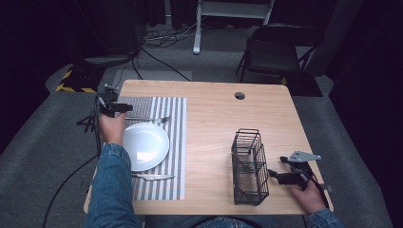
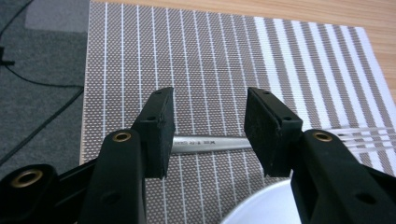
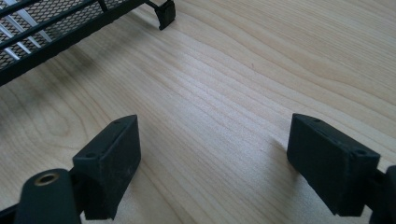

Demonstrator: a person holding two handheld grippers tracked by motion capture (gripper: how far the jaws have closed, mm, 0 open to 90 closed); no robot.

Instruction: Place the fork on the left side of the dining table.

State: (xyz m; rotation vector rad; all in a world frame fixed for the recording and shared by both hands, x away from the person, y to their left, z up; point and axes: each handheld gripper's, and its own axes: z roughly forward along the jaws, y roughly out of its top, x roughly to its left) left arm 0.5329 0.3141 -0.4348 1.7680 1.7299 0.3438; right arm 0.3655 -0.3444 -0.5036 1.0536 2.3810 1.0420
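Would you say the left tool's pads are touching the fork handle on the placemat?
Apart. In the left gripper view, the left tool stands open around the fork handle, with striped placemat visible between each pad and the handle's middle stretch.

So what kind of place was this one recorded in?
Probably a lab or studio rigged for recording, not a home: a wooden table laid with a striped placemat and white plate, on grey carpet, with loose cables and a black folding chair against dark surroundings.
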